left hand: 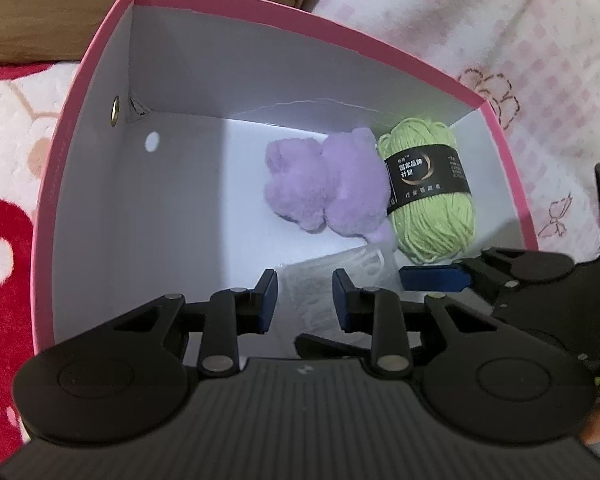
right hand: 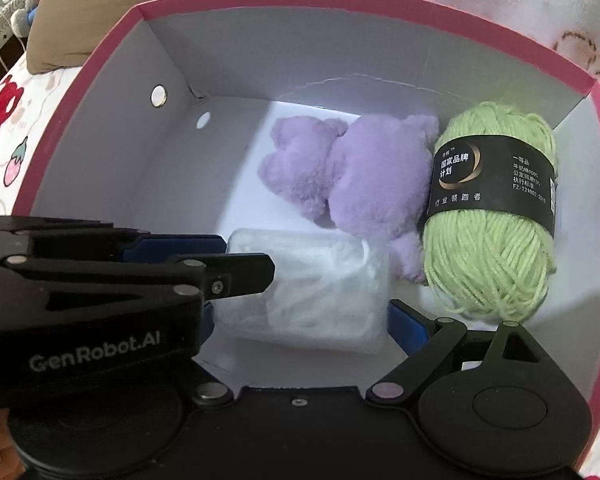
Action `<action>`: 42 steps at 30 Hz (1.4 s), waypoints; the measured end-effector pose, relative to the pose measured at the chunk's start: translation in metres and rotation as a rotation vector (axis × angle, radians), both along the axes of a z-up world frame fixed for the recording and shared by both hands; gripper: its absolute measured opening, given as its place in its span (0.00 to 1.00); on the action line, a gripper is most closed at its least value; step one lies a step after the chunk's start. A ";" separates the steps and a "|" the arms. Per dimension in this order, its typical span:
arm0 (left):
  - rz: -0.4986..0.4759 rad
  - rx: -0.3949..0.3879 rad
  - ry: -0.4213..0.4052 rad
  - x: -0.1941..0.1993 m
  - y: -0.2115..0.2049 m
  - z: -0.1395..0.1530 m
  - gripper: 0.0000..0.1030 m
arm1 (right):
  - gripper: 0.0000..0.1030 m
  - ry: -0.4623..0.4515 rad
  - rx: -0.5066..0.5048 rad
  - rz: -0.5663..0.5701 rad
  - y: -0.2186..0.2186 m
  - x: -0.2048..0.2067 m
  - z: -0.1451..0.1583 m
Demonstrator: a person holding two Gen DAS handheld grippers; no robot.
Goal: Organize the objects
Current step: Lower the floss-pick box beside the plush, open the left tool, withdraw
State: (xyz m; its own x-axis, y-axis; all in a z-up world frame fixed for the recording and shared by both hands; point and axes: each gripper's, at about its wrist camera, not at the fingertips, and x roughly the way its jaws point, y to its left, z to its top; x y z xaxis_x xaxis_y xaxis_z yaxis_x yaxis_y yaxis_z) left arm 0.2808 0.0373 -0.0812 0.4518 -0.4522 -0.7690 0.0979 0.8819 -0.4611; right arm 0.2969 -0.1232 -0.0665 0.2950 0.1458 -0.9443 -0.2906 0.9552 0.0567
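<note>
Soft bedding (left hand: 500, 40); pink cardboard box (left hand: 300, 28); left gripper (left hand: 306, 296) pinches clear plastic case (right hand: 320, 292); right gripper (right hand: 306, 320): grip unclear.

My box (right hand: 112, 32) is pink outside and white within. In it lie a lilac plush toy (right hand: 352, 176), a pale green yarn ball (right hand: 488, 264) banded in black, and a clear case (right hand: 320, 288). My fingers (left hand: 270, 292) have blue pads.

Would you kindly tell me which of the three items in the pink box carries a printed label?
The green yarn ball, at the right: a black band wraps its middle; the others have none.
</note>
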 end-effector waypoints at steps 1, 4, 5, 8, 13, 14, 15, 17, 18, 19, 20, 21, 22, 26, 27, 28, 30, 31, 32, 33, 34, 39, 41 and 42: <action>-0.003 0.004 0.002 0.000 -0.002 -0.001 0.27 | 0.92 0.000 -0.004 0.007 -0.001 0.000 0.001; -0.002 0.004 0.008 -0.001 -0.002 -0.002 0.27 | 0.90 -0.004 -0.003 0.002 -0.005 -0.002 0.001; 0.003 0.001 0.009 -0.001 -0.002 -0.002 0.27 | 0.87 0.000 0.016 -0.006 -0.008 -0.002 0.001; 0.016 -0.003 0.005 -0.001 0.000 -0.002 0.27 | 0.79 -0.030 0.044 -0.028 -0.013 -0.004 0.004; 0.039 -0.009 -0.011 -0.003 0.001 -0.001 0.27 | 0.71 -0.076 0.083 -0.115 -0.020 -0.006 0.005; 0.039 -0.005 -0.016 -0.003 0.000 0.000 0.27 | 0.70 -0.087 0.087 -0.136 -0.021 -0.008 0.005; 0.041 -0.003 -0.023 -0.004 0.000 0.001 0.27 | 0.69 -0.100 0.087 -0.148 -0.020 -0.010 0.005; 0.051 0.009 -0.036 -0.006 0.001 0.005 0.28 | 0.69 -0.122 0.086 -0.173 -0.021 -0.010 0.004; 0.056 0.020 -0.043 -0.007 0.002 0.007 0.29 | 0.69 -0.127 0.089 -0.185 -0.023 -0.008 0.003; 0.060 0.031 -0.051 -0.008 0.003 0.010 0.30 | 0.69 -0.130 0.094 -0.196 -0.021 -0.007 0.003; 0.060 0.040 -0.056 -0.009 0.004 0.012 0.30 | 0.69 -0.132 0.099 -0.203 -0.021 -0.006 0.003; 0.060 0.043 -0.055 -0.010 0.005 0.013 0.30 | 0.69 -0.134 0.104 -0.203 -0.014 -0.009 0.005; 0.056 0.047 -0.057 -0.012 0.005 0.015 0.30 | 0.69 -0.137 0.108 -0.200 -0.011 -0.011 0.005; 0.062 0.076 -0.088 -0.022 0.006 0.031 0.31 | 0.69 -0.238 0.096 -0.130 -0.015 -0.035 0.024; 0.066 0.072 -0.091 -0.025 0.007 0.035 0.31 | 0.69 -0.264 0.095 -0.104 -0.014 -0.041 0.030; 0.067 0.069 -0.092 -0.027 0.008 0.039 0.32 | 0.70 -0.287 0.096 -0.084 -0.015 -0.047 0.037; 0.065 0.079 -0.091 -0.032 0.009 0.048 0.32 | 0.71 -0.316 0.095 -0.059 -0.018 -0.058 0.051; 0.065 0.087 -0.093 -0.035 0.009 0.053 0.32 | 0.71 -0.329 0.097 -0.052 -0.021 -0.062 0.058; 0.061 0.092 -0.093 -0.037 0.009 0.058 0.33 | 0.71 -0.341 0.100 -0.046 -0.026 -0.068 0.066; 0.057 0.093 -0.092 -0.040 0.009 0.063 0.33 | 0.71 -0.352 0.103 -0.040 -0.028 -0.072 0.072; 0.053 0.087 -0.089 -0.043 0.010 0.067 0.33 | 0.71 -0.361 0.103 -0.036 -0.033 -0.078 0.080; 0.044 0.106 -0.109 -0.059 0.009 0.091 0.36 | 0.71 -0.383 0.105 -0.005 -0.037 -0.091 0.096; 0.036 0.120 -0.113 -0.065 0.008 0.100 0.36 | 0.71 -0.381 0.106 0.012 -0.039 -0.099 0.101; 0.032 0.121 -0.112 -0.068 0.008 0.104 0.36 | 0.71 -0.381 0.108 0.020 -0.039 -0.102 0.103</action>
State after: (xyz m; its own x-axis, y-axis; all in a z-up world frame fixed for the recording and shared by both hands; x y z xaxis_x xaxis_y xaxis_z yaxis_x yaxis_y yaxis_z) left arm 0.2128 0.0452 0.0228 0.5501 -0.3433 -0.7613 0.1138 0.9339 -0.3390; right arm 0.1953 -0.1619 0.0366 0.6173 0.2474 -0.7469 -0.3288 0.9435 0.0408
